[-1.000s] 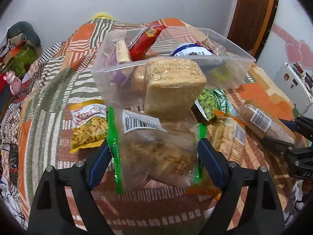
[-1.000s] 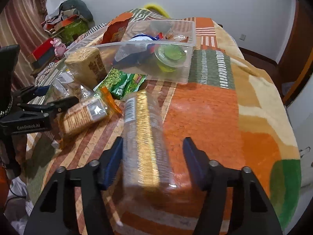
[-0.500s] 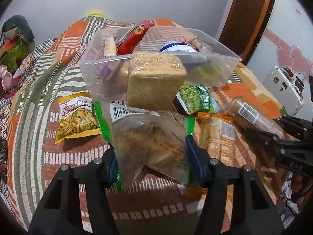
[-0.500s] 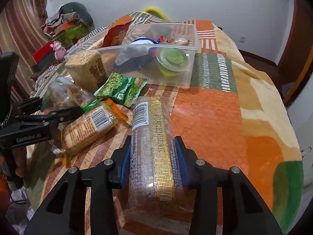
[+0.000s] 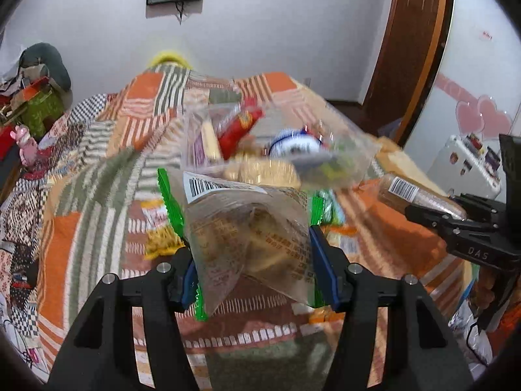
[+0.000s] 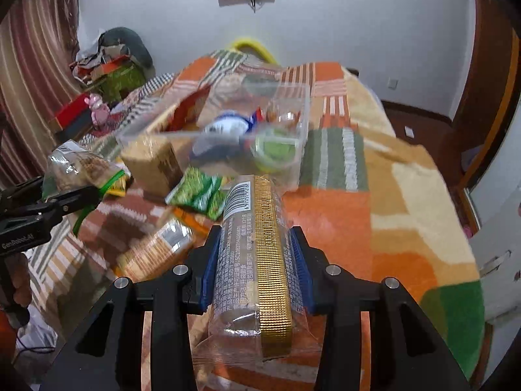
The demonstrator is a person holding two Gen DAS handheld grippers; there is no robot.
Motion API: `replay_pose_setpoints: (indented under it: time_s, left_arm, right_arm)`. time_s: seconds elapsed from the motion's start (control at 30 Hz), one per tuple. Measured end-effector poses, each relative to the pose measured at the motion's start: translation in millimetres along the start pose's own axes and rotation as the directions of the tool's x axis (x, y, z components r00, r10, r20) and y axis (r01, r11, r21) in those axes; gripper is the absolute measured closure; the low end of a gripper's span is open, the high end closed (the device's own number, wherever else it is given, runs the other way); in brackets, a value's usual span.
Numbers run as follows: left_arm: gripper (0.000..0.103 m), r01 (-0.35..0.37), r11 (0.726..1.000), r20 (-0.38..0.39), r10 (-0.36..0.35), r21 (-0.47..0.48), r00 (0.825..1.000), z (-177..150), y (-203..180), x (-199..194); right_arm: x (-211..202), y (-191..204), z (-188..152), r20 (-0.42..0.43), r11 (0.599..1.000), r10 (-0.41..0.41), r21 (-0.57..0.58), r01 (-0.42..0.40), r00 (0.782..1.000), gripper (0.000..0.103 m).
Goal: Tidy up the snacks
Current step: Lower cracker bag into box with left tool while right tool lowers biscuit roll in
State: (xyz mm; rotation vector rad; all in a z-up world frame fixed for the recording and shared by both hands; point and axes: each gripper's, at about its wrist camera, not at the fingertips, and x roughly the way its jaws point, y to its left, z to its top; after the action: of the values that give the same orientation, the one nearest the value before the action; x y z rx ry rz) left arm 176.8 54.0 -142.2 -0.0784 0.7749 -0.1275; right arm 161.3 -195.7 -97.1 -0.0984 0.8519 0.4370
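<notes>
Bed with patchwork quilt [image 6: 407, 195], snacks scattered on it. Left gripper [image 5: 252, 260] is clenched on a green-edged bag [image 5: 250, 238]; right gripper [image 6: 255, 260] is clenched on a gold-striped pack [image 6: 257, 254]. Both are lifted off the quilt, pointing toward the clear bin [image 6: 293, 114] ahead, probably for dropping in.

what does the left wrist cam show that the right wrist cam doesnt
Only the left wrist view shows the yellow snack bag lying on the blanket and the pink heart stickers on the wall. Only the right wrist view shows the green pea packet clearly and the striped curtain. Both show the clear bin, the green-edged bag in the left gripper, and the gold-striped packet in the right gripper.
</notes>
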Motion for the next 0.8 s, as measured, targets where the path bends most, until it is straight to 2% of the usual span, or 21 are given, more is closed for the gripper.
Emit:
replay_pose_setpoints:
  time_s: [0.17, 0.27, 0.5, 0.8]
  left_arm:
    - [0.044, -0.007, 1.0, 0.058, 0.006, 0.013, 0.998, 25.2, -1.5, -8.8]
    - [0.044, 0.008, 1.0, 0.068, -0.008, 0.013, 0.998, 39.7, -1.2, -3.5]
    - [0.044, 0.037, 0.999, 0.019, -0.037, 0.015, 0.999, 71.6, -2.7, 37.9]
    - [0.044, 0.021, 0.999, -0.024, -0.02, 0.024, 1.0, 97.3, -1.7, 87.4]
  right_arm:
    - [-3.8, 1.0, 18.3, 0.047, 1.0, -0.001, -0.006, 0.002, 0.999, 0.065]
    - [-2.2, 0.9, 28.8, 0.071, 1.0, -0.003, -0.005, 0.003, 0.997, 0.065]
    - [11.6, 4.0, 50.0, 0.094, 1.0, 0.002, -0.005, -0.002, 0.996, 0.065]
    - [36.9, -1.9, 81.9, 0.103, 1.0, -0.013, -0.009, 0.014, 0.995, 0.065]
